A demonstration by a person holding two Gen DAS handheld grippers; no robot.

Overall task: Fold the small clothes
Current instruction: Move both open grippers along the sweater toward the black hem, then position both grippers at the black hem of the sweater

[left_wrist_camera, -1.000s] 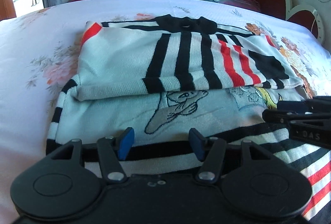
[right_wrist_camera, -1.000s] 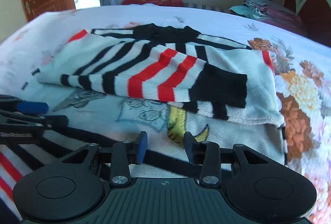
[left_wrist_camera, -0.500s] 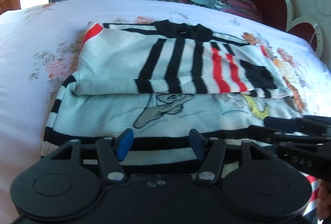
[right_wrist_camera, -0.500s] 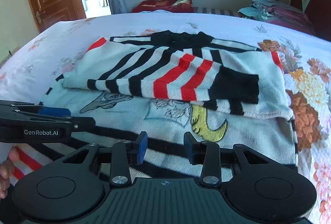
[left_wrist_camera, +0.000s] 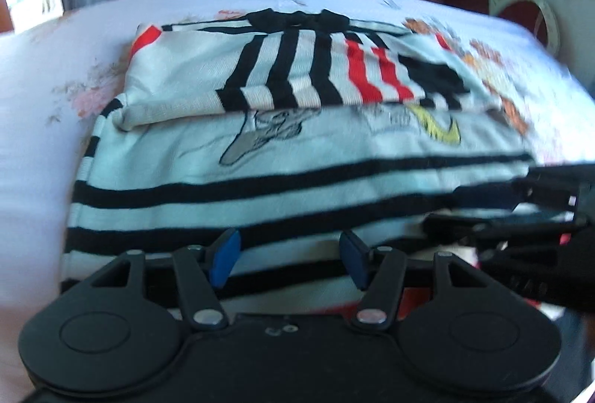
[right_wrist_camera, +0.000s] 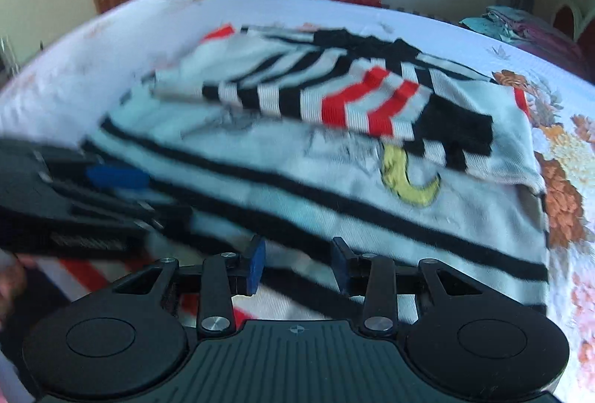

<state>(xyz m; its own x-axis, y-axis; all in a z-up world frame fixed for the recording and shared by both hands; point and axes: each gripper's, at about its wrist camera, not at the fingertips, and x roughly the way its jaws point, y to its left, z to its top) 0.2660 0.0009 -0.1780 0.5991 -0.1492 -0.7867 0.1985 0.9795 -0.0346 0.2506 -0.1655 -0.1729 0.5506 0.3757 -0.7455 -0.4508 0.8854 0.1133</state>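
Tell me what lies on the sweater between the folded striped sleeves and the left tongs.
In the left wrist view, between the folded sleeves and the left tongs lies the sweater's front: a grey cartoon figure, a yellow crescent, then black stripes.

Bare bed sheet [left_wrist_camera: 33, 113] left of the sweater [left_wrist_camera: 260, 172] lies free — right claw [left_wrist_camera: 520, 217] crowds the other side.

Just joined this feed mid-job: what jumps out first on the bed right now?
A striped knit sweater with black, white and red bands lies across the floral bedsheet, its sleeves folded over the chest. A yellow moon motif peeks out below the folded sleeve. Both grippers sit at the near hem, left gripper and right gripper, jaws apart with nothing pinched.
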